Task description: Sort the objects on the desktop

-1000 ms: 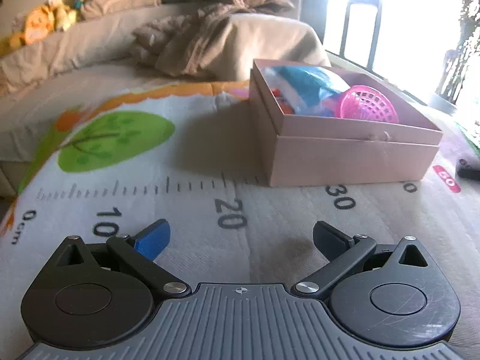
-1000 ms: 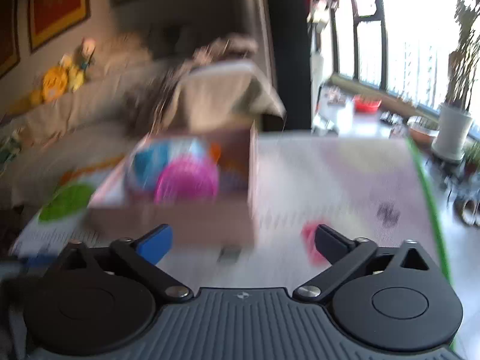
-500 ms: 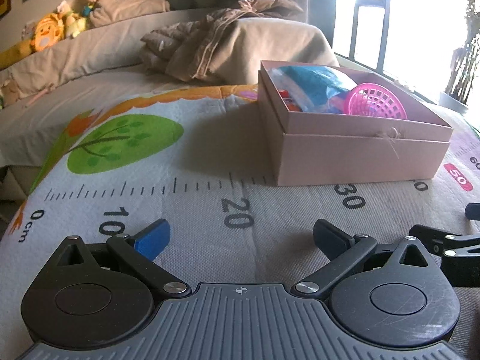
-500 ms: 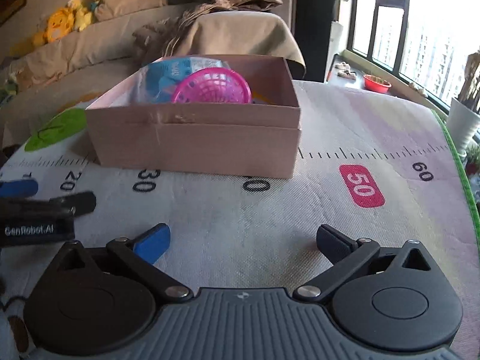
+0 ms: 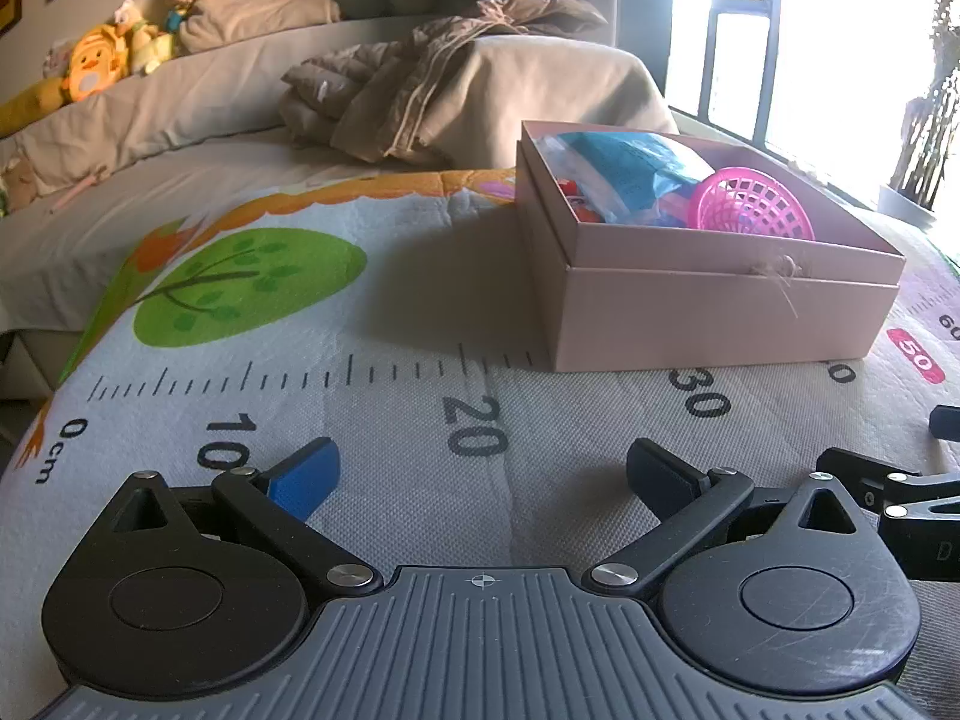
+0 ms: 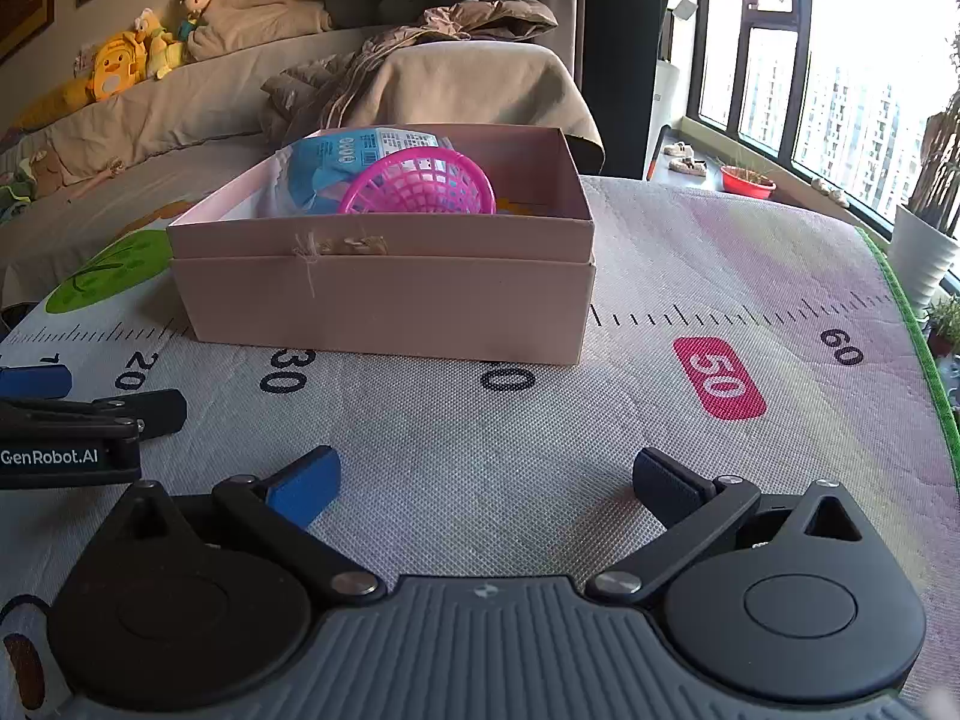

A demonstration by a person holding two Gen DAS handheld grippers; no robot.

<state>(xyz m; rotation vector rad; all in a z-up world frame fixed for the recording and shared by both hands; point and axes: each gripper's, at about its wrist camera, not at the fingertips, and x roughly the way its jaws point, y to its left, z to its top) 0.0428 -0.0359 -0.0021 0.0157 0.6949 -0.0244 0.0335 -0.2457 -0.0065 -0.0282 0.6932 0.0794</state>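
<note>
Left wrist view: the pink box [image 5: 708, 300] sits nearer than 0.5 s ago, ahead and right of the left gripper [image 5: 483, 471], fingers spread, empty.
Right wrist view: the box [image 6: 384, 294] looms closer, ahead-left of the right gripper [image 6: 486, 477], spread, empty; pink basket [image 6: 420, 186] inside the box.

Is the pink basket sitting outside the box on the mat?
No, the pink basket lies inside the open box, beside a blue packet.
</note>
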